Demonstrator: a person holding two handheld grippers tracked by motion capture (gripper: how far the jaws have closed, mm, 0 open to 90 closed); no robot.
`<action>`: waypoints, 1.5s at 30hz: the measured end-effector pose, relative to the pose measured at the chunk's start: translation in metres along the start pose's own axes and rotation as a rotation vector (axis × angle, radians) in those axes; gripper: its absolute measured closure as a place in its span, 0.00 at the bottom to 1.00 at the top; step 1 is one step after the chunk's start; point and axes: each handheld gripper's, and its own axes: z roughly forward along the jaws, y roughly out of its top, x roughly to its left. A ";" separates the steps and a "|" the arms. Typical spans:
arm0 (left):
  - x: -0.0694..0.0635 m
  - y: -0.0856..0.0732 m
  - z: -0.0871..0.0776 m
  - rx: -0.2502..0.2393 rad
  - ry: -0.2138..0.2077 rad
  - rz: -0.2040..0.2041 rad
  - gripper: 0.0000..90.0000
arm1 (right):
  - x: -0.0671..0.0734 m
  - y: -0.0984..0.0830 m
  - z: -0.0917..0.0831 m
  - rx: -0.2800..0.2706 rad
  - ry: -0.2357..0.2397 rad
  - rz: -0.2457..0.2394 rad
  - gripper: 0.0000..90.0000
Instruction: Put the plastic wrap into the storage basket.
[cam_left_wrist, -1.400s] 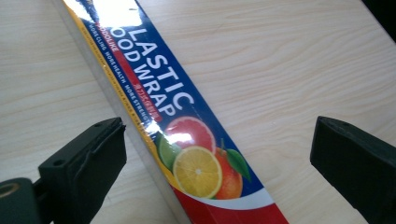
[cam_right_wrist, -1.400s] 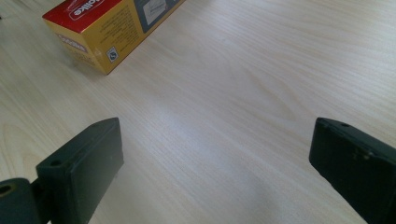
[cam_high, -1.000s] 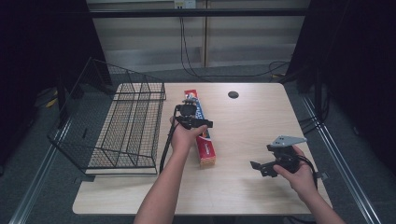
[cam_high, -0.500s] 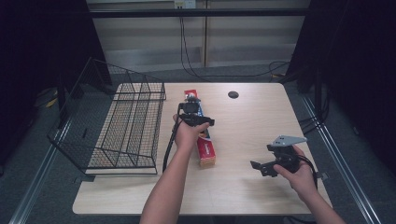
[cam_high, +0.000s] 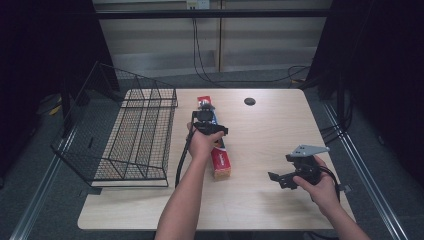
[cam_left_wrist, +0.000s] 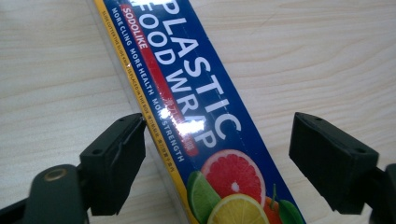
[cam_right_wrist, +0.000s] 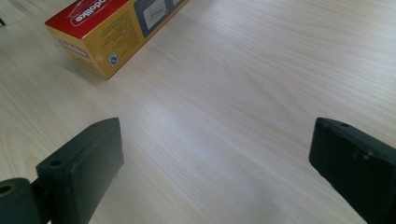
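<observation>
A long box of plastic food wrap (cam_high: 218, 155) lies on the wooden table, red, blue and yellow, running from the far middle toward me. My left gripper (cam_high: 205, 114) hovers over its far half, open. In the left gripper view the box (cam_left_wrist: 201, 112) lies diagonally between the two spread jaws, which do not touch it. My right gripper (cam_high: 278, 178) is held low at the near right, open, apart from the box. The right gripper view has bare tabletop between the jaws and the box's near end (cam_right_wrist: 109, 32) at top left.
A black wire basket (cam_high: 125, 137) stands on the table's left side, just left of the box. A dark round hole (cam_high: 249, 101) sits in the tabletop at the far middle. A black cable (cam_high: 181, 162) trails from the left gripper along the forearm.
My left gripper has moved a little away from me along the box toward its far end. The right gripper has stayed where it was.
</observation>
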 end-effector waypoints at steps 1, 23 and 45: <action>0.001 0.000 0.000 0.007 0.006 0.000 0.25 | 0.000 0.000 0.000 0.000 0.000 0.000 0.03; 0.009 -0.005 -0.006 0.074 -0.032 -0.056 0.38 | 0.000 0.001 -0.001 -0.009 0.002 0.009 0.03; 0.009 0.002 0.000 0.128 0.000 -0.061 0.42 | 0.001 0.002 0.000 -0.011 0.005 0.008 0.03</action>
